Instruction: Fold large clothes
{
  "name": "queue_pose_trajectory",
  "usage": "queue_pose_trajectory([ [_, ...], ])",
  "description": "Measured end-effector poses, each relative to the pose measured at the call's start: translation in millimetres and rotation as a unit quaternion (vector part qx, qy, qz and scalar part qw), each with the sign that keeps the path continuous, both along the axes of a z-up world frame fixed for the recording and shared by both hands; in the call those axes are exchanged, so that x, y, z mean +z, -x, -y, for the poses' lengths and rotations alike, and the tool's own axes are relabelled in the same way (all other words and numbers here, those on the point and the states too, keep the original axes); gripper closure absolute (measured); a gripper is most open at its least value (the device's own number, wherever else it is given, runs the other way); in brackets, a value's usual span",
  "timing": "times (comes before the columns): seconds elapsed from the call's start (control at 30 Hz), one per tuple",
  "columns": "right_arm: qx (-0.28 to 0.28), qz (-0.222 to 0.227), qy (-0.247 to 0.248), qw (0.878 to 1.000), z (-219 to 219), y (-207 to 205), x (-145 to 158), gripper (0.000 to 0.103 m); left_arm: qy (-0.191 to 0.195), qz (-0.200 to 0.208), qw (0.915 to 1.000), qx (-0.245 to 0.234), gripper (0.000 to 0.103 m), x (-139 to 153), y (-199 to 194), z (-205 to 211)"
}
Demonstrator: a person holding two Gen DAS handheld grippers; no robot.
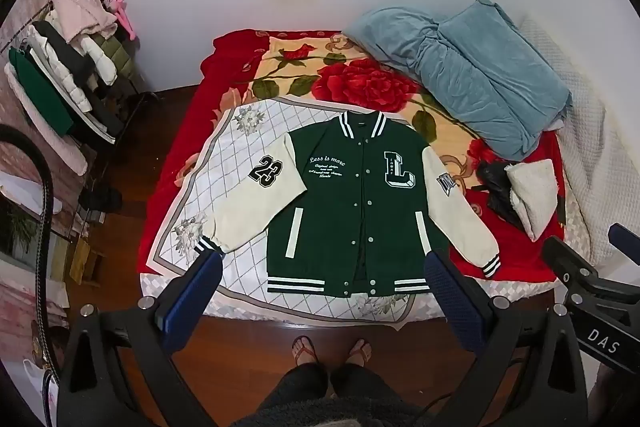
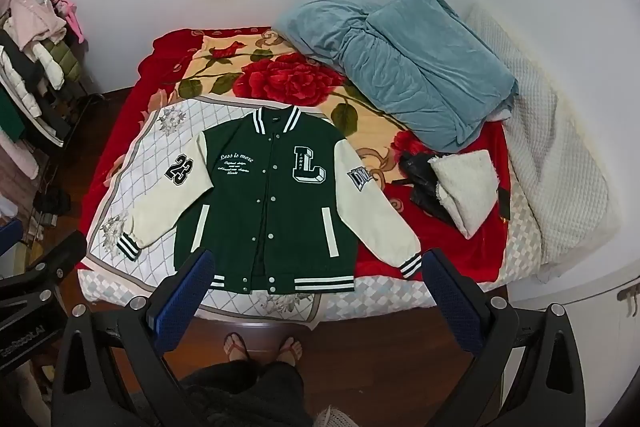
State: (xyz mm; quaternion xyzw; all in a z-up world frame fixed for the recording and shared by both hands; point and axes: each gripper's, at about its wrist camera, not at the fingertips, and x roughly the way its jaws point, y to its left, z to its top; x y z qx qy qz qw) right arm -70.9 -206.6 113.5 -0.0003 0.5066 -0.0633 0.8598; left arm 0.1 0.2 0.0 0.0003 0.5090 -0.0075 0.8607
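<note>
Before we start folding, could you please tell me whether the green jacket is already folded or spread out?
Spread out: the jacket lies flat, front up, both sleeves angled outward.

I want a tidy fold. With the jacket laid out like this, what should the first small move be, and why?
Probably bring the left hand-held gripper down to the "23" sleeve's striped cuff. The jacket lies flat, front up, sleeves spread; both hand-held grippers hang open above it, empty.
</note>
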Motion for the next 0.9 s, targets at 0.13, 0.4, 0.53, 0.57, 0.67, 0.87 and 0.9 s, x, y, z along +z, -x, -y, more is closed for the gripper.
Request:
queue_pose_trajectory([
  [0.13, -0.001, -0.001, 0.0, 1.0, 0.2, -1.1, -0.6, 0.0, 0.001, 0.002, 1.0, 0.0, 0.0, 0.3, 0.3, 0.0],
  [0.4, 0.002, 0.003, 0.001, 1.0, -3.2, -0.9, 4.3, 0.0, 0.0, 0.002, 1.0, 0.002, 0.0, 0.0, 0.6, 0.7],
  [0.53, 0.004, 0.005, 0.002, 1.0, -11.9, -3.0, 12.6, 0.0, 0.001, 0.002, 1.0, 0.001, 0.0, 0.2, 0.5, 0.3],
  [0.57, 0.003, 0.005, 0.002, 1.0, -12.8, -3.2, 12.8, 0.0, 0.001, 0.002, 1.0, 0.001, 0.0, 0.1, 0.4, 0.3],
  [0.67, 0.004, 0.005, 0.002, 1.0, -12.6, -4.1, 9.2, 0.0, 0.001, 0.002, 1.0, 0.0, 0.0, 0.4, 0.6, 0.9],
  [0.87, 0.006, 0.006, 0.002, 1.0, -14.6, -0.7, 9.1, 0.0, 0.0, 0.002, 1.0, -0.001, 0.0, 0.3, -0.3, 3.7],
  [0.9, 0.007, 0.006, 0.001, 1.0, -14.7, -0.4, 8.8, 0.0, 0.0, 0.001, 1.0, -0.001, 0.0, 0.1, -0.5, 4.5],
])
